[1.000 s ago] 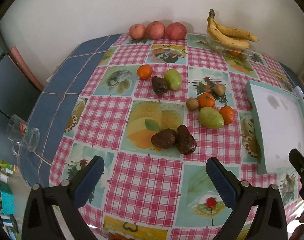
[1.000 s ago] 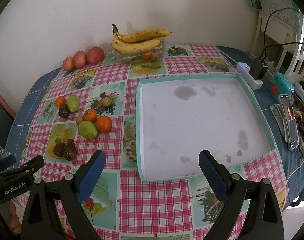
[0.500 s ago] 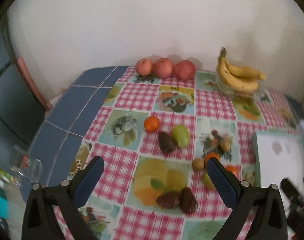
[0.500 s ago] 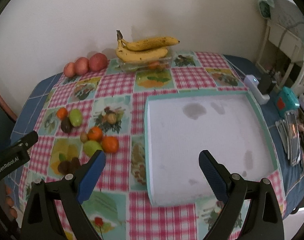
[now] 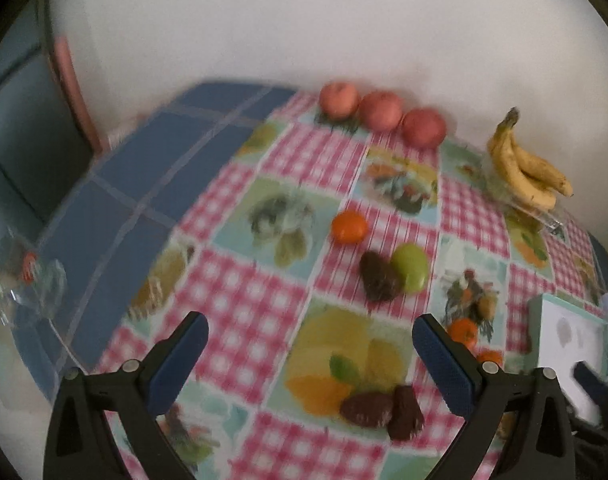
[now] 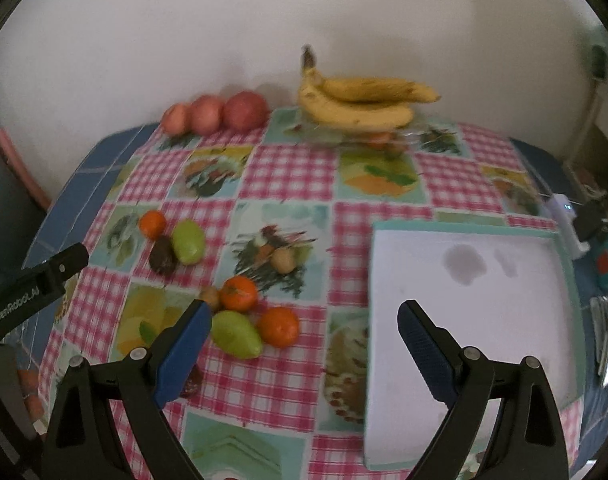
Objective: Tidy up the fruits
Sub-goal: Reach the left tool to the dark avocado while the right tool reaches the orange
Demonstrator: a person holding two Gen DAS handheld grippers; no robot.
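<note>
Left wrist view: the left hand-held gripper (image 5: 310, 350) hangs over the counter (image 5: 240, 304) with its jaws wide apart and nothing between them. Bare checked cloth lies under the jaws. The counter's left edge (image 5: 60, 344) is close by, with a glass (image 5: 32, 284) near it. Ahead sit an orange (image 5: 349, 227), a dark avocado (image 5: 378, 282) touching a green fruit (image 5: 411, 268), and two more avocados (image 5: 384, 406) low between the fingers. Three apples (image 5: 380, 114) line the far wall; bananas (image 5: 524, 172) rest on a clear box. The tray (image 5: 544, 332) shows at the right edge. The picture is blurred.

Right wrist view: the right hand-held gripper (image 6: 304, 330) is also spread wide and holds nothing. The white tray (image 6: 476, 320) with its teal rim fills the right side, bare inside but stained. Just left of it lie two oranges (image 6: 278, 326), a green fruit (image 6: 236, 334) and small brown fruits (image 6: 284, 260). The left gripper's finger (image 6: 44, 276) reaches in from the left. A charger (image 6: 568, 224) and phones stand past the tray's right rim
</note>
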